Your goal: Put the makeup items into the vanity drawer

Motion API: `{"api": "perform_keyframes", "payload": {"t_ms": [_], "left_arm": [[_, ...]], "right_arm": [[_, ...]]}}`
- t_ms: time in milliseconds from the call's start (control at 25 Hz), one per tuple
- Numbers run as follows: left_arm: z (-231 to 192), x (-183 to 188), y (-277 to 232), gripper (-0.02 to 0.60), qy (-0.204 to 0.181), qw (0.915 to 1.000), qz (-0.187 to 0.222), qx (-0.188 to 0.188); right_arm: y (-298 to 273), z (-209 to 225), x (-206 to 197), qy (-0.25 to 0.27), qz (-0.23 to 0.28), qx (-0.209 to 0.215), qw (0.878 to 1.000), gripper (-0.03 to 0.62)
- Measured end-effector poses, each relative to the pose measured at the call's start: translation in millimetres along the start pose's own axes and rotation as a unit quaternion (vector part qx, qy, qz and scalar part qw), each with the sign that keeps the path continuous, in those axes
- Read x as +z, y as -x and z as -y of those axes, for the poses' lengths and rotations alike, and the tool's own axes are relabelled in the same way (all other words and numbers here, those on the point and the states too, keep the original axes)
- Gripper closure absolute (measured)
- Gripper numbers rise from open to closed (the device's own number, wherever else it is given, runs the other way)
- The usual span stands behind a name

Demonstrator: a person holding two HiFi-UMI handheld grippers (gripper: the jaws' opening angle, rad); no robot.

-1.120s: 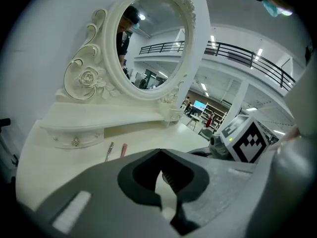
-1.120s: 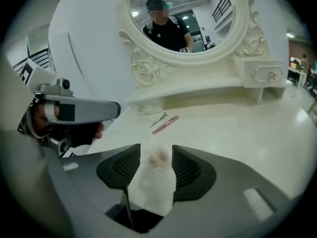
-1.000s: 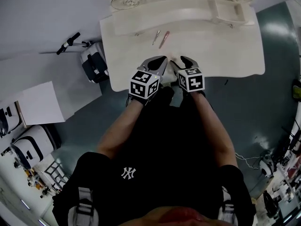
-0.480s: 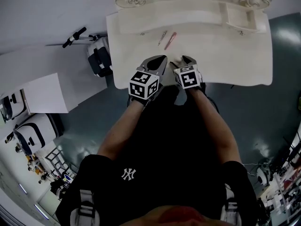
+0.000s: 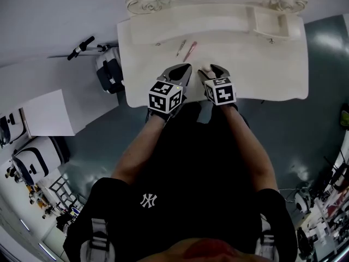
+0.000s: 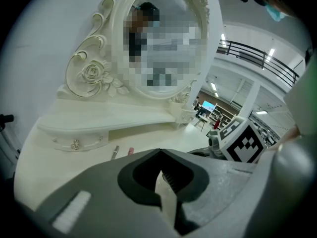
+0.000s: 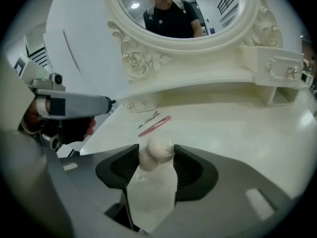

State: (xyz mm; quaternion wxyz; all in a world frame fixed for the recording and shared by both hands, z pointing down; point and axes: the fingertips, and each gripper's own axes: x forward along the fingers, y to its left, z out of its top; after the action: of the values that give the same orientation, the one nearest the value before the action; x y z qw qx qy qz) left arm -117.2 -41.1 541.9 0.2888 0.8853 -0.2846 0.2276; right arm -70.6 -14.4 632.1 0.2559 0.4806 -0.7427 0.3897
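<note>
A bagged puff (image 7: 158,148) is pinched in the right tool (image 7: 157,155), whose jaws have just been closing on it, at the near edge of the tabletop (image 5: 245,64). Farther in, a pink stick (image 7: 154,125) and a silver clip (image 7: 148,119) lie side by side. The drawer (image 5: 269,23) stands open at the right rear. The left tool (image 6: 159,155), jaws together and empty, hovers just beside the right.

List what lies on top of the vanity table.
A metal clip and a pink stick lie side by side near the back shelf. The right gripper, jaws just closing, holds a bagged puff above the table's front edge; it and the left gripper hide the surface beneath.
</note>
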Motion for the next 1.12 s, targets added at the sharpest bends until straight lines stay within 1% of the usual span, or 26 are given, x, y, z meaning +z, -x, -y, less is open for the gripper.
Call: {"api": "perform_keyframes", "payload": {"t_ms": [200,440,880,1120], "left_arm": [[23.0,20.2,-23.1,0.580,-0.011,0.9994,0.009,-0.031],[49.9,51.4,-52.6,0.580,-0.022,0.9981,0.022,-0.053],[86.7,98.6,-100.2,0.580,-0.035,0.9961,0.037,-0.072],[101.3,125.1,-119.9,0.580,-0.040,0.9952,0.051,-0.074]], "right_arm": [[29.8,23.0,20.7,-0.008,0.031,-0.020,0.999,0.352],[62.0,55.9,44.1,-0.002,0.057,-0.039,0.998,0.352],[112.7,117.5,101.3,0.000,0.118,-0.056,0.991,0.352],[140.2,155.4,136.1,0.009,0.152,-0.080,0.985,0.352]]}}
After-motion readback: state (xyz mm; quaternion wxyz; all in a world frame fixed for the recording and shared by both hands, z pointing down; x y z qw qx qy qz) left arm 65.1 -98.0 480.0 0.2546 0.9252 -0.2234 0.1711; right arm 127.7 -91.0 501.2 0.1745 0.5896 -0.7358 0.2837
